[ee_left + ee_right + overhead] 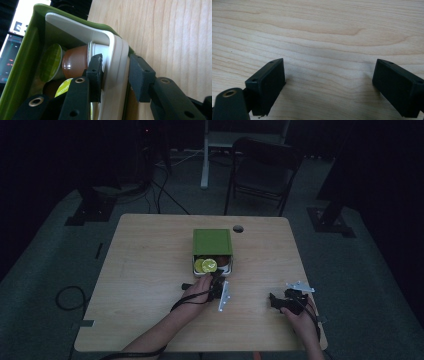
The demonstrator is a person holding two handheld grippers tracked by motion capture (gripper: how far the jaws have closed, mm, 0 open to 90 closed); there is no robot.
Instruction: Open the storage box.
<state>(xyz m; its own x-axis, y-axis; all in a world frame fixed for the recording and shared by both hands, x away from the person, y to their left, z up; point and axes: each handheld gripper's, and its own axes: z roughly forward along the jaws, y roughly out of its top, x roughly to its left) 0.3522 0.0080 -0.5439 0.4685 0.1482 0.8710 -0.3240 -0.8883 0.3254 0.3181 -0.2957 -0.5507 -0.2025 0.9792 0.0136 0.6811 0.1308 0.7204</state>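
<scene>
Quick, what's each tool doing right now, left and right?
Left tool: closed on the white tray wall in the green box.
Right tool: open, empty, over the table.

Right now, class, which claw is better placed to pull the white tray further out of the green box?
Left. The left claw straddles the white tray wall at the green box; the right claw stands open over bare table.

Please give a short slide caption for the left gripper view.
Left gripper closing on the white drawer's front wall, coffee capsules inside.
</scene>
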